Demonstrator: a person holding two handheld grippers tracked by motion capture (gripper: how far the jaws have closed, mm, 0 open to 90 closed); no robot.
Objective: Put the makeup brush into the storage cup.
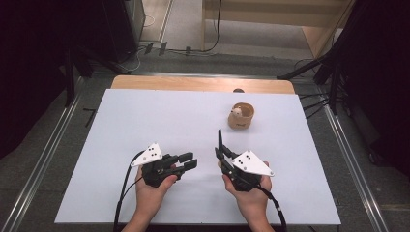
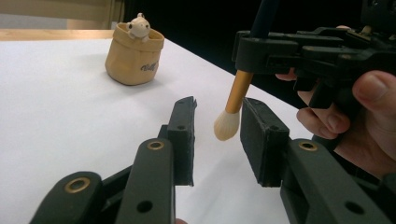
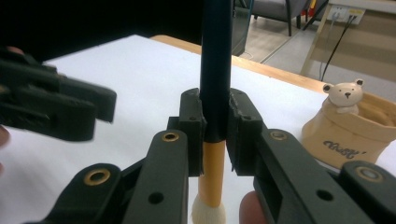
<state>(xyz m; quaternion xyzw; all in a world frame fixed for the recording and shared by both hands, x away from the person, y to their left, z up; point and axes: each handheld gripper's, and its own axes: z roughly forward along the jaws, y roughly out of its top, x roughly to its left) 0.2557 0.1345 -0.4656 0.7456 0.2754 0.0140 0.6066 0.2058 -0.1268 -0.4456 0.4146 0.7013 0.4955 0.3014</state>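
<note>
A make-up brush [image 3: 215, 70] with a dark handle, gold ferrule and cream bristle head [image 2: 227, 126] stands upright, bristles down, just above the white table [image 1: 145, 121]. My right gripper [image 3: 215, 116] is shut on its handle, near the table's front centre [image 1: 220, 154]. My left gripper [image 1: 189, 161] lies to its left, open, and points right toward the brush. In the left gripper view the bristle head hangs just beyond the gap of my left gripper [image 2: 218, 107], touching neither jaw. A tan pot [image 1: 241, 116] with a small bear figure [image 3: 344, 95] stands at the back right.
A wooden strip [image 1: 203, 84] runs along the table's far edge. Metal rails [image 1: 48, 150] flank the table on both sides, with dark stands and cables on the floor behind.
</note>
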